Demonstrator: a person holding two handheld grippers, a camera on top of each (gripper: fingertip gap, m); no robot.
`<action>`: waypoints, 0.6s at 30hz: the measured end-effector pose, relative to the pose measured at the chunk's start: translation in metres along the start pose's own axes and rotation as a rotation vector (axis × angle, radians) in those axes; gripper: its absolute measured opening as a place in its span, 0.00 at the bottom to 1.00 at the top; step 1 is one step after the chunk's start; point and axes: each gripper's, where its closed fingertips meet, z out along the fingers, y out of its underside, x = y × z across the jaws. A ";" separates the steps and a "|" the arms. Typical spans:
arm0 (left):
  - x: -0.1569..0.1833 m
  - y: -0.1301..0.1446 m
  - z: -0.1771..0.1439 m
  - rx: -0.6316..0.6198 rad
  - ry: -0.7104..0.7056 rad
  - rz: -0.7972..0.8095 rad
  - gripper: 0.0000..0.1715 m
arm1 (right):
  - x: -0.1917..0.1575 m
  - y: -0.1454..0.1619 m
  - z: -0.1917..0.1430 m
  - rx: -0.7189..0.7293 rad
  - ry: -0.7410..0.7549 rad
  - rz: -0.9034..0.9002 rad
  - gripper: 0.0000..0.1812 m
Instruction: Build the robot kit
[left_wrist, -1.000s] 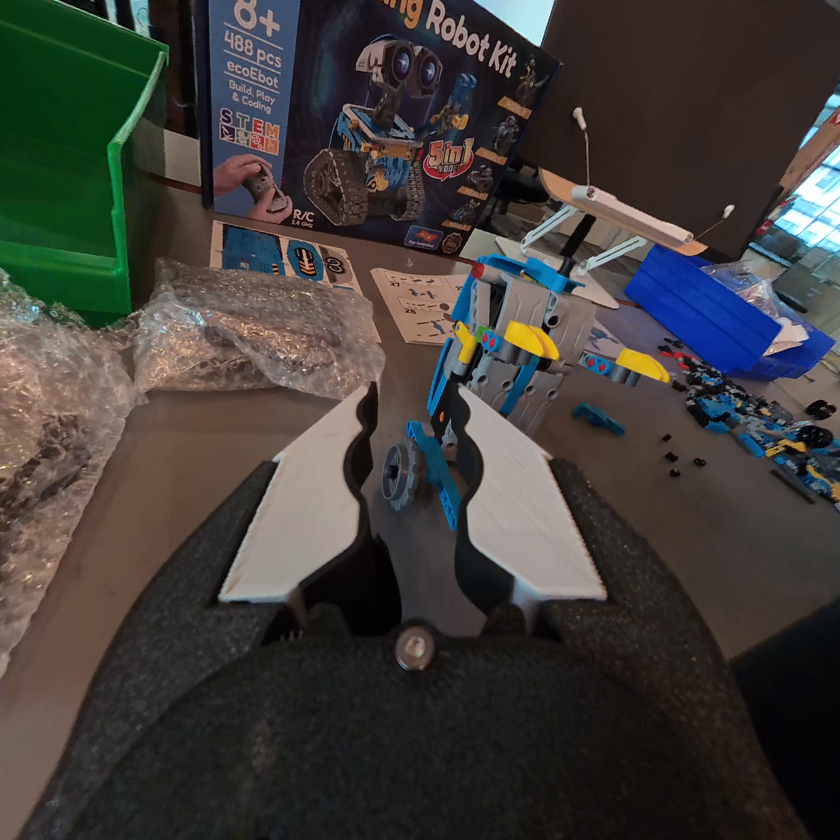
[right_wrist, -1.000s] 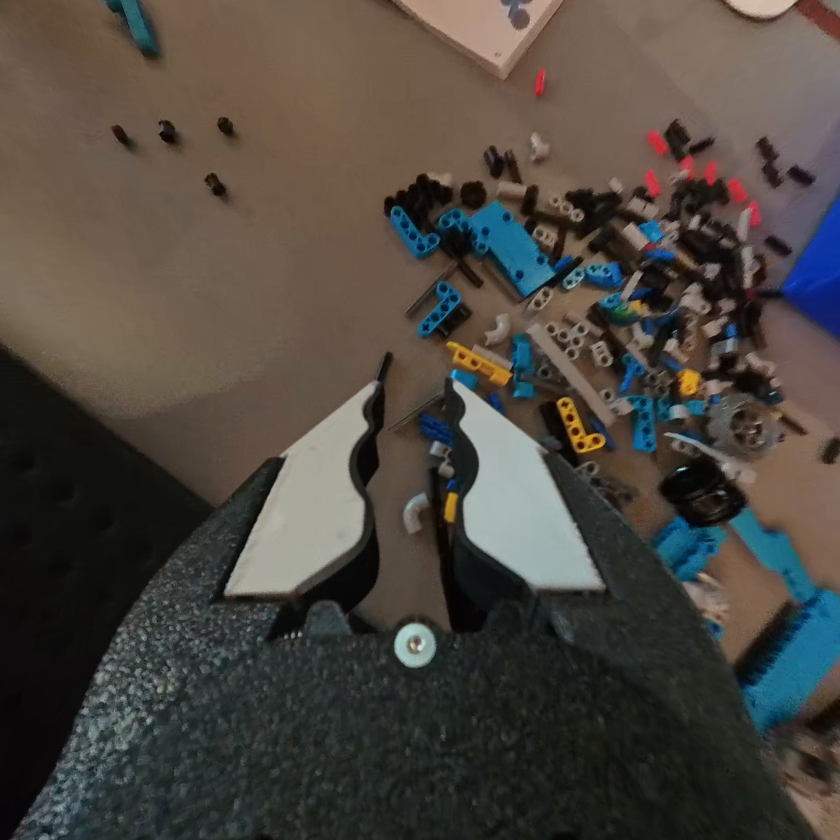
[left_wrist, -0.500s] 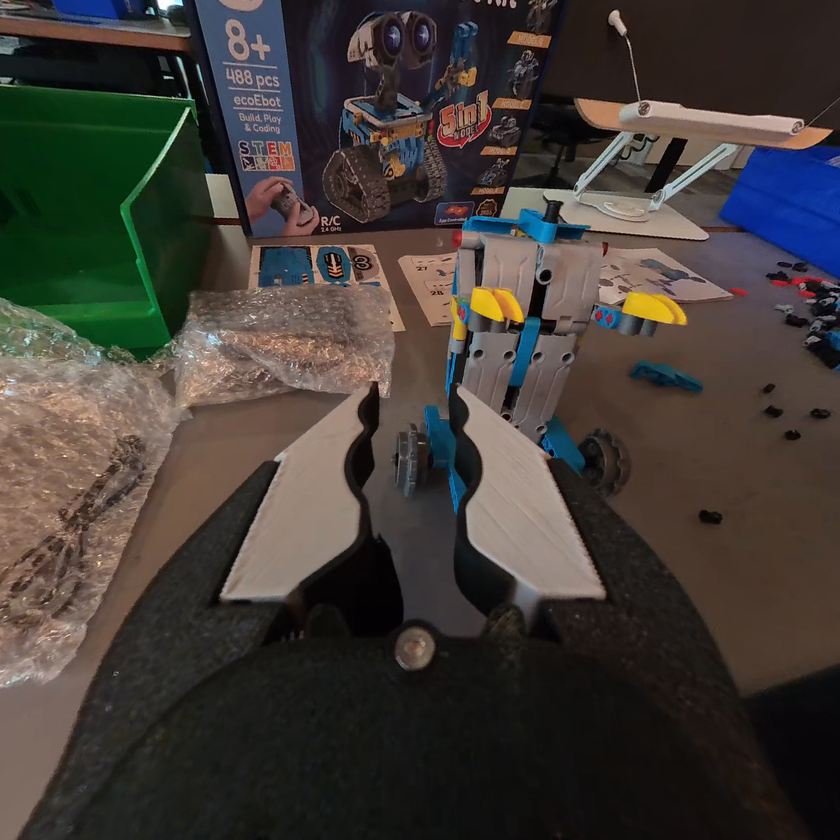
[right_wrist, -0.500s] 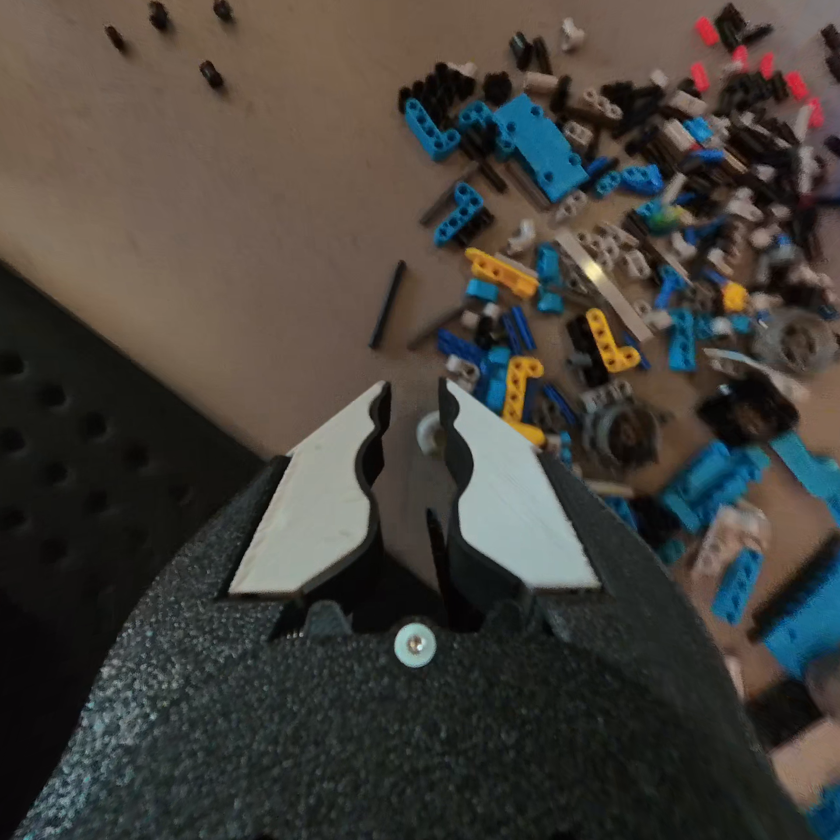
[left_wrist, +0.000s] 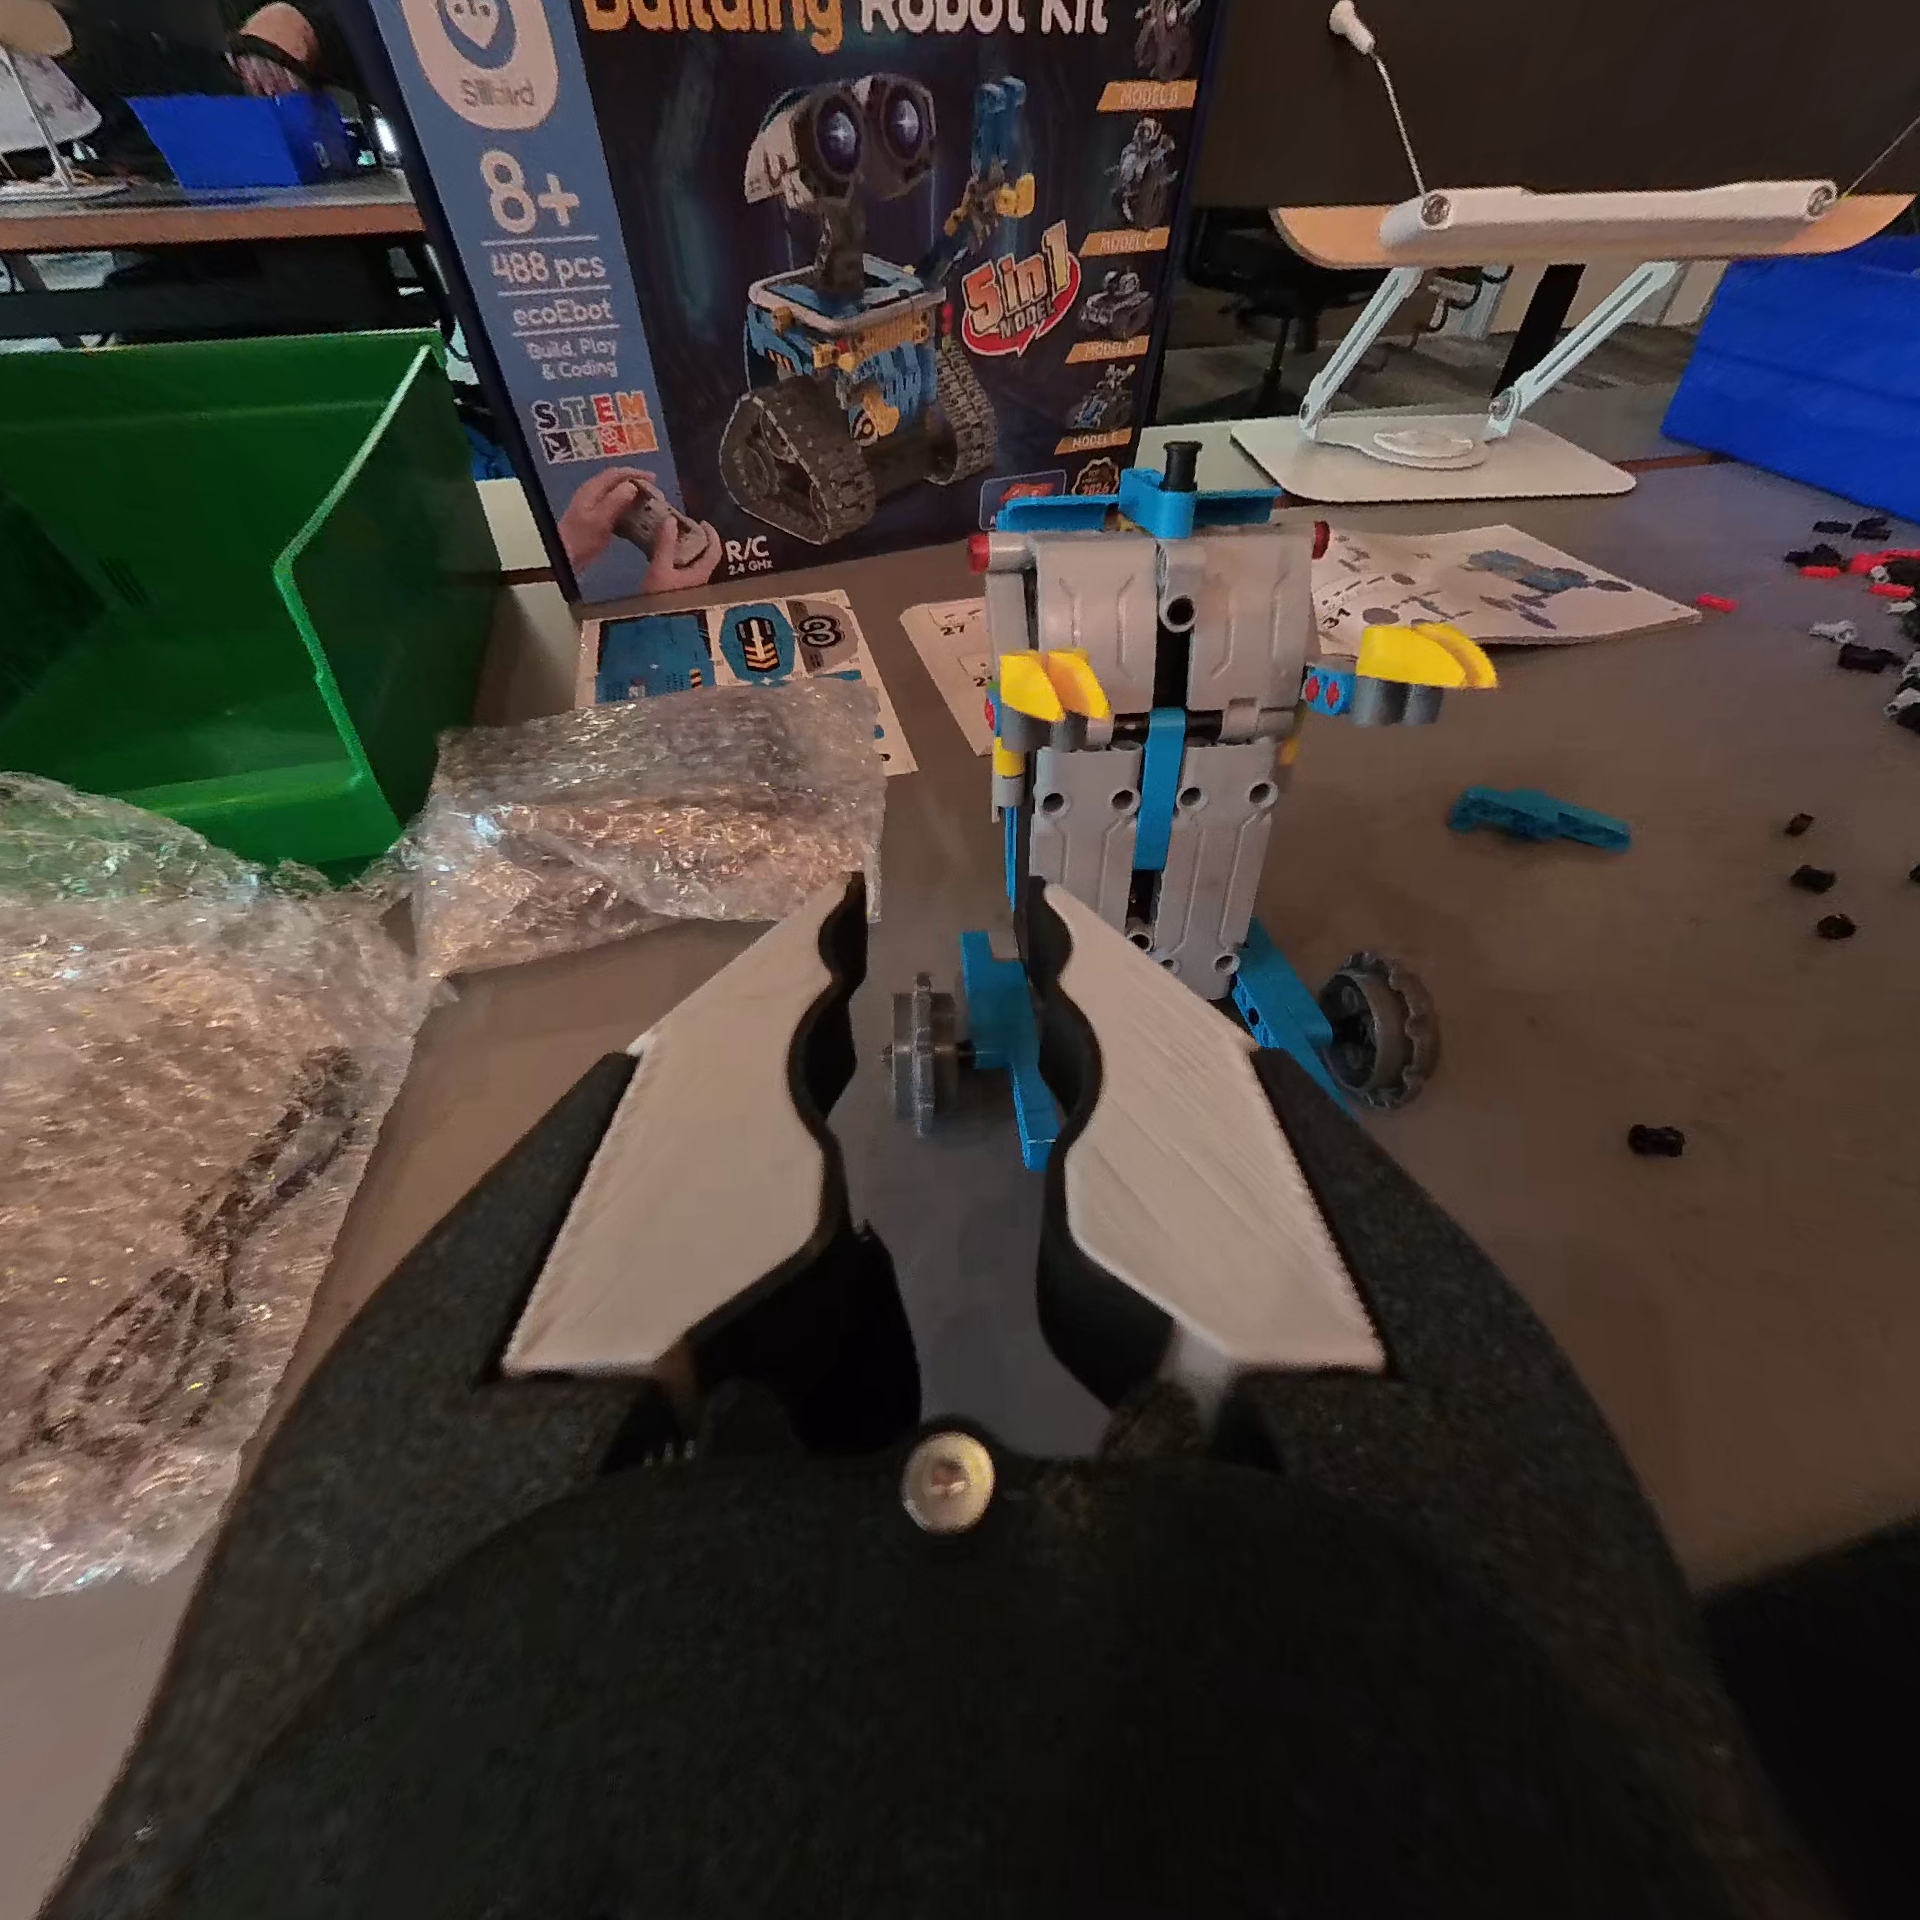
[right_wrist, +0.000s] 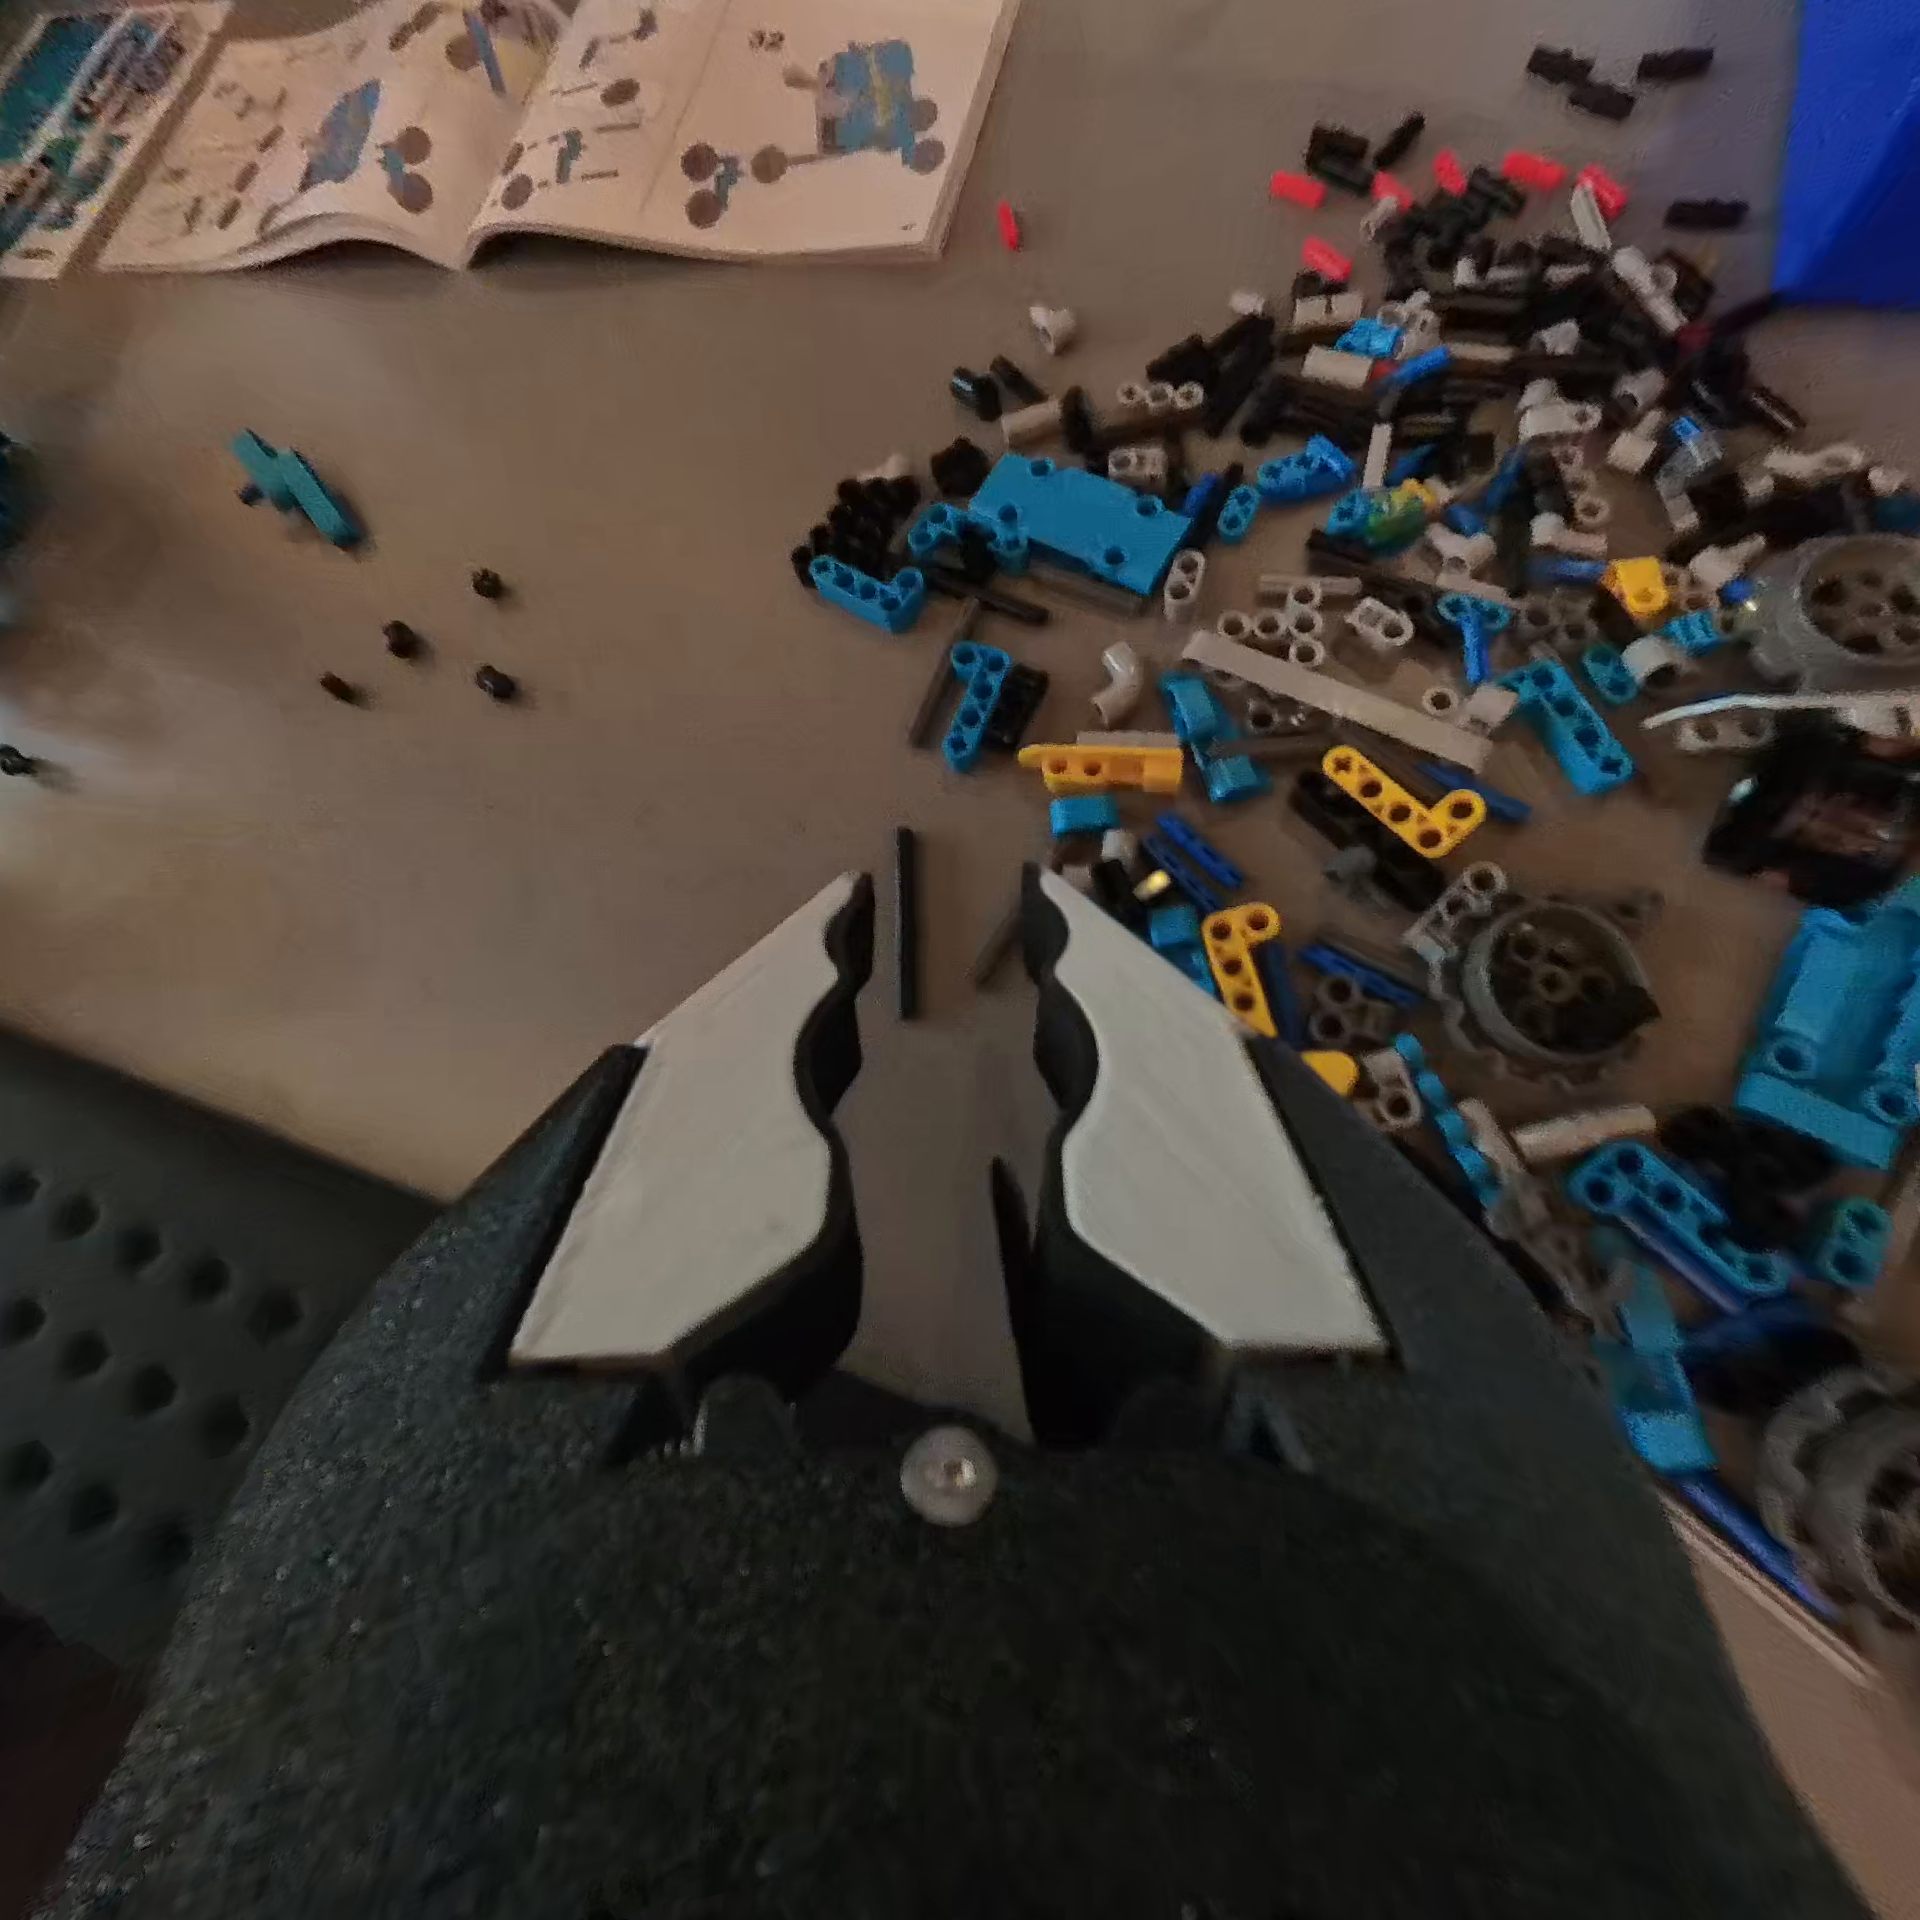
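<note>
Right gripper (right_wrist: 945, 883) jaws parted, holding nothing; thin black axle (right_wrist: 906, 923) lies on the table just ahead between the tips, long axis running along the fingers. Parts pile (right_wrist: 1403, 644) beyond, to its right. Left gripper (left_wrist: 948, 914) parted, empty; model robot (left_wrist: 1153, 748) upright just ahead, slightly right, its grey wheel (left_wrist: 920, 1049) between the fingers.

Each unit has the same build. The left tongs (left_wrist: 948, 914) have two white, wedge-shaped finger plates with fine ridged surfaces, each backed by a black inner pad with a wavy, scalloped edge. The plates seat in a broad black housing with a coarse, grainy texture. A single silver screw (left_wrist: 945, 1480) sits centred just behind the plate roots. The right tongs (right_wrist: 948, 904) match, with smoother white plates and their own silver screw (right_wrist: 943, 1475).
</note>
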 end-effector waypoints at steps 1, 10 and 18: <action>0.000 0.000 0.000 0.001 0.000 -0.002 0.17 | -0.006 -0.003 0.002 0.025 -0.021 0.000 0.16; -0.003 0.002 0.002 -0.018 0.020 -0.055 0.17 | 0.017 -0.006 0.001 0.110 0.239 -0.111 0.15; -0.015 0.000 -0.001 0.014 0.029 -0.186 0.17 | 0.024 -0.003 0.004 0.077 0.347 -0.182 0.15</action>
